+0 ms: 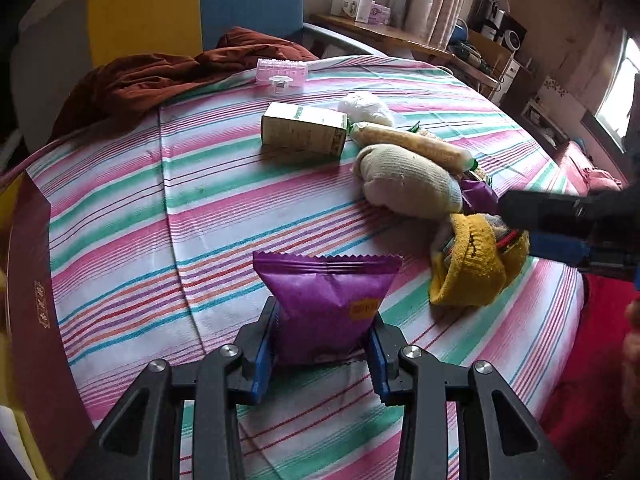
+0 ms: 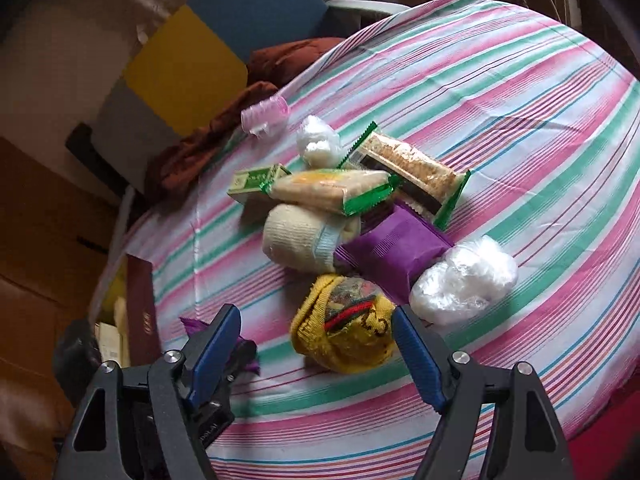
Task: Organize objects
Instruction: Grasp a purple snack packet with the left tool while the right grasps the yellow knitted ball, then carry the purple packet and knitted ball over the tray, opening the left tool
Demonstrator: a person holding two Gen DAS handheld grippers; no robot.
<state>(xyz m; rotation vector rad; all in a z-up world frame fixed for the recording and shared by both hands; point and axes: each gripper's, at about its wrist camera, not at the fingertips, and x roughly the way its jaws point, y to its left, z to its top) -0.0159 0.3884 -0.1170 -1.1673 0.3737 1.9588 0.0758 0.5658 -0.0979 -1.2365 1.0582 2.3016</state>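
left gripper [image 1: 323,354] is clamped on a purple snack packet [image 1: 326,304], blue pads pressing in on both sides of its lower half; the packet stands upright between the jaws, serrated top edge up, low over the striped tablecloth [image 1: 200,208].

right gripper [image 2: 318,354] has its jaws spread wide, nothing gripped. the rolled yellow sock [image 2: 344,332] sits on the cloth in the gap between its fingers, no pad contact visible. in the left wrist view the same gripper comes in from the right edge, just above that sock.

rest of the pile, right wrist view:
- second purple packet [image 2: 392,254] behind the yellow sock, touching it
- cream rolled sock [image 2: 304,238] left of that packet
- two green-edged cracker packs, one [image 2: 332,190] lying across the cream sock and a small green box [image 2: 256,182], the other [image 2: 416,178] further back
- crumpled clear plastic bag [image 2: 464,280] just right of the purple packet, a smaller white wad [image 2: 316,144] behind the pile
- pink clear plastic case [image 2: 266,118] at the far edge, near a rust-brown blanket [image 2: 208,136]

dark red box [image 2: 140,312] stands at the left edge of the table. blue and yellow panels [image 1: 192,4] behind the table.
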